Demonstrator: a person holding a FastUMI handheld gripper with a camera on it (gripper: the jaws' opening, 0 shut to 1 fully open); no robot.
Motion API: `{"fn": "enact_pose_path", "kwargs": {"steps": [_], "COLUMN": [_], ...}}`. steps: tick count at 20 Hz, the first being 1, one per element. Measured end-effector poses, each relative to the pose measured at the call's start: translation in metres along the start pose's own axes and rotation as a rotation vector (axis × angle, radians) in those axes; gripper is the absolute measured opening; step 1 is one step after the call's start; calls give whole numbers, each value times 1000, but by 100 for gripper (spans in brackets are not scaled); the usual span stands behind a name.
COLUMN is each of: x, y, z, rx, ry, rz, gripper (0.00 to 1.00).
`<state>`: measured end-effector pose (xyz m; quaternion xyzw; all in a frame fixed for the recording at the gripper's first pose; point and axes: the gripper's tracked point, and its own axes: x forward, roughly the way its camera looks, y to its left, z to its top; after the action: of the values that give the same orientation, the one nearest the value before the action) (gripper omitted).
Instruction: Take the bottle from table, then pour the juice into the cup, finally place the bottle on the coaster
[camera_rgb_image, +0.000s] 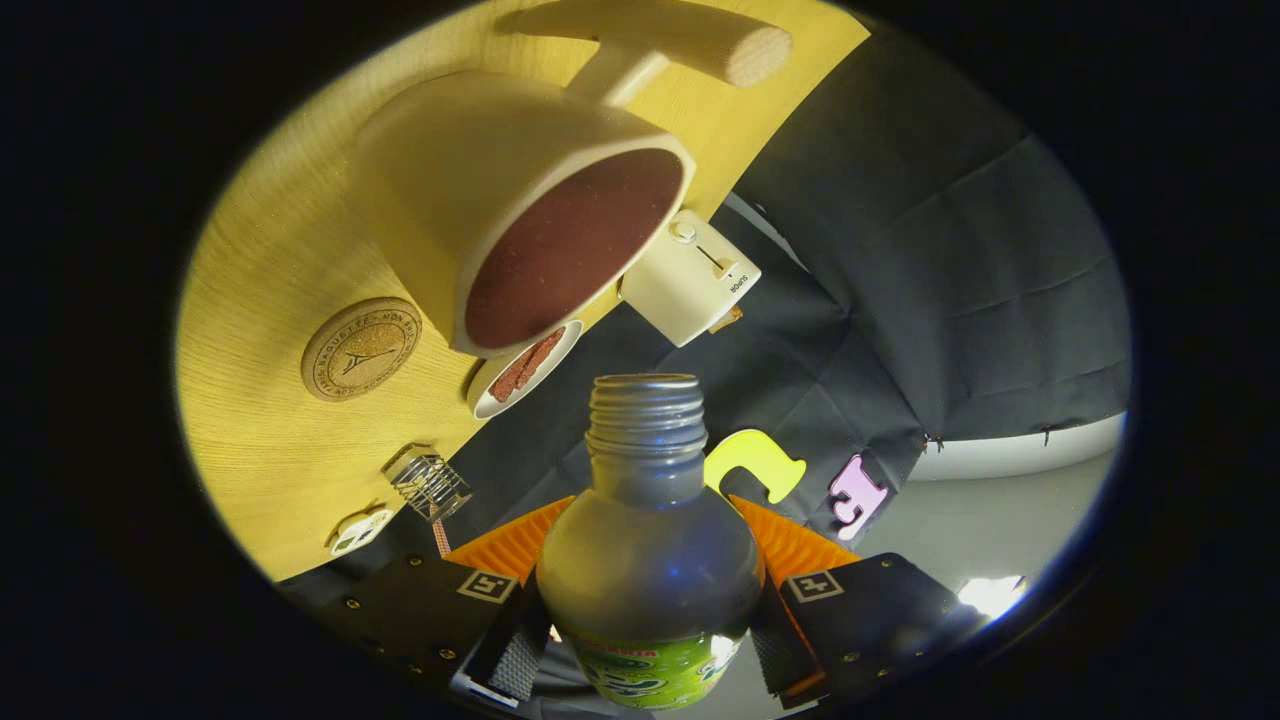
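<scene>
Beyond tongs (650, 615) gripping bottle (650, 540), tilted wooden table (270, 250), cup (520, 210).

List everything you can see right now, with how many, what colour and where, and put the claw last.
Bottle: one, dark with green label, cap off, between the fingers.
Cup: one, cream with wooden handle, reddish-brown inside, on the table beyond the bottle's mouth.
Coaster: one, cork brown, round, on the table beside the cup.
Table: one, light wood.
Toaster: one, cream, at the table edge past the cup.
Small dish: one, white, reddish contents, under the cup's rim.
Wire rack: one, metal, near the table edge.
Claw: one, black with orange fingers, shut on the bottle.
</scene>
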<state>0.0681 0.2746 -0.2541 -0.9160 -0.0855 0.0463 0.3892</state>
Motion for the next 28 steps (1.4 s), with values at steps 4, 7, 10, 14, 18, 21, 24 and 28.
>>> {"fn": "enact_pose_path", "kwargs": {"steps": [4, 7, 10, 14, 18, 21, 24, 28], "x": [1, 0, -1, -3, -3, -5, -4, -7], "y": [0, 0, 1, 1, 3, 5, 6, 2], "z": [5, 8, 7, 6, 4, 0, -5, -11], "rx": [3, 6, 10, 29, 74, 129, 204, 305], "ry": [-8, -10, -10, -8, -6, 3, 12, 22], "rz": [0, 0, 4, 4, 13, 12, 12, -23], "gripper": [82, 82, 82, 82, 82, 82, 82, 82]}}
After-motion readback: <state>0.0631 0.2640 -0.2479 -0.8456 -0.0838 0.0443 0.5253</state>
